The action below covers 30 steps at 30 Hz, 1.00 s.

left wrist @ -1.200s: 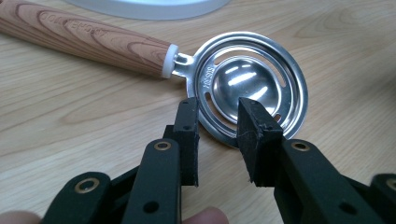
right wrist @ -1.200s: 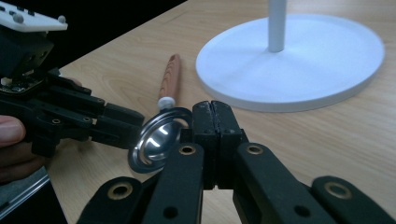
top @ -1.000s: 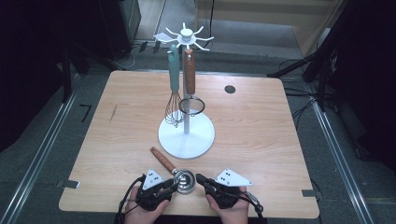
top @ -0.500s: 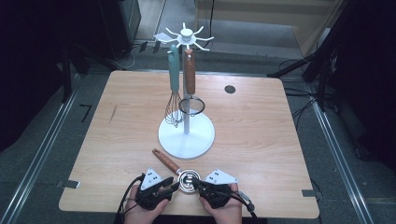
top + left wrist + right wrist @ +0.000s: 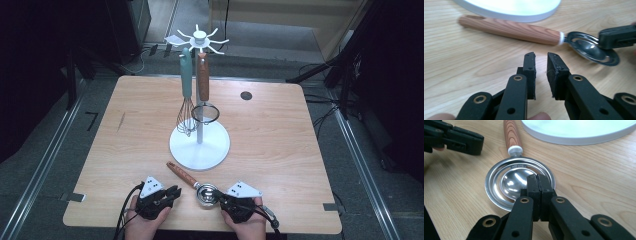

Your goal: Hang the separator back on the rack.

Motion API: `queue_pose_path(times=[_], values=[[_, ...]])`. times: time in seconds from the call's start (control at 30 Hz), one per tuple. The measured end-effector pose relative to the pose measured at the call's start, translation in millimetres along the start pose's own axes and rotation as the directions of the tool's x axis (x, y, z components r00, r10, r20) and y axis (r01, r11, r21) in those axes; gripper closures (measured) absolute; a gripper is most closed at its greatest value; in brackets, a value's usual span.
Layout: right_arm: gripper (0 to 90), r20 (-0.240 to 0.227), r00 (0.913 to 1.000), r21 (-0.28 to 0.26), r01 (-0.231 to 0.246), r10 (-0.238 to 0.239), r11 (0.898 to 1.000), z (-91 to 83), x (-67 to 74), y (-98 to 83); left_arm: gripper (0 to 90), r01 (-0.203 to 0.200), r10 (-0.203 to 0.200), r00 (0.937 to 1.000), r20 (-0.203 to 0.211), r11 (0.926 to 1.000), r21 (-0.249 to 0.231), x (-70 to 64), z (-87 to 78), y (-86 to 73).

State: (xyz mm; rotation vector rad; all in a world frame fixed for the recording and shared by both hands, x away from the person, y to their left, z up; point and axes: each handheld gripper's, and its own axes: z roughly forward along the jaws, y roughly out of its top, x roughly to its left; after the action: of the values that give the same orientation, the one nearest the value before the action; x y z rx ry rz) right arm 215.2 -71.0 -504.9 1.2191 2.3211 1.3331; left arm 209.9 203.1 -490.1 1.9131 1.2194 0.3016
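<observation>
Currently on the table (image 5: 280, 150): spoon (image 5: 192, 181), flat near the front edge, just in front of the white stand base (image 5: 200, 145) and apart from it. Wooden handle (image 5: 511, 29) pointing away and to the left, slotted steel bowl (image 5: 511, 180) nearest the hands.

Right gripper (image 5: 537, 177): pads pressed together, tips at the near rim of the bowl. Cannot tell whether the thin rim is pinched between them or merely lies under them.

Left gripper (image 5: 541, 56): narrow gap, nothing in it, jaws just been closing; aimed at the handle from the near side, not touching.

Handling, judged from looks:
- Light overall, probably bowl-heavy, so likely to tip bowl-down if taken at the far end of the handle.
- Stiff throughout; no flex expected, not fragile.
- Steel polished and curved, thin at the edge: slippery, prone to pivot or skate out of flat pads.
- Handle round, matt, thick enough to fill the jaws: far better purchase.

Best hold: across the handle, close to the pale collar where it meets the bowl, jaws square to its length. Needs a wider opening than the left one has now. Rim pinch suited only to steadying or nudging.
</observation>
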Motion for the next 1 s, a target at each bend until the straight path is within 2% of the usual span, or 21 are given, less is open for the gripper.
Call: queue_pose_path(times=[0.23,0.57,0.67,0.8,0.87,1.0], values=[[90.0,0.031,0.9994,0.000,0.016,-0.016,1.000,-5.7,-7.0,-1.5,79.3,0.028,-0.028,0.9992,-0.027,0.9996,-0.009,15.3,-3.8,2.4],[90.0,0.070,0.9974,-0.011,-0.012,0.013,1.000,-15.6,-18.4,-5.4,78.9,0.050,-0.050,0.9982,-0.033,0.9986,-0.015,25.4,-2.3,6.1],[90.0,0.057,0.9982,-0.042,-0.017,0.020,0.999,-21.1,-16.6,-4.1,79.0,0.045,-0.045,0.9985,-0.031,0.9989,-0.013,26.1,-1.7,7.4],[90.0,0.013,0.9999,-0.067,0.002,-0.001,0.998,-21.1,-6.5,-1.3,79.1,0.040,-0.040,0.9988,-0.028,0.9991,-0.010,24.8,0.7,7.8],[90.0,-0.010,0.9999,-0.053,0.012,-0.013,0.999,-16.4,0.2,-0.7,79.1,0.036,-0.036,0.9990,-0.027,0.9993,-0.008,24.5,1.0,7.8],[90.0,-0.014,0.9995,0.004,0.027,-0.027,1.000,-5.2,5.4,-2.2,79.2,0.038,-0.039,0.9989,-0.028,0.9992,-0.009,24.6,0.5,7.8]])
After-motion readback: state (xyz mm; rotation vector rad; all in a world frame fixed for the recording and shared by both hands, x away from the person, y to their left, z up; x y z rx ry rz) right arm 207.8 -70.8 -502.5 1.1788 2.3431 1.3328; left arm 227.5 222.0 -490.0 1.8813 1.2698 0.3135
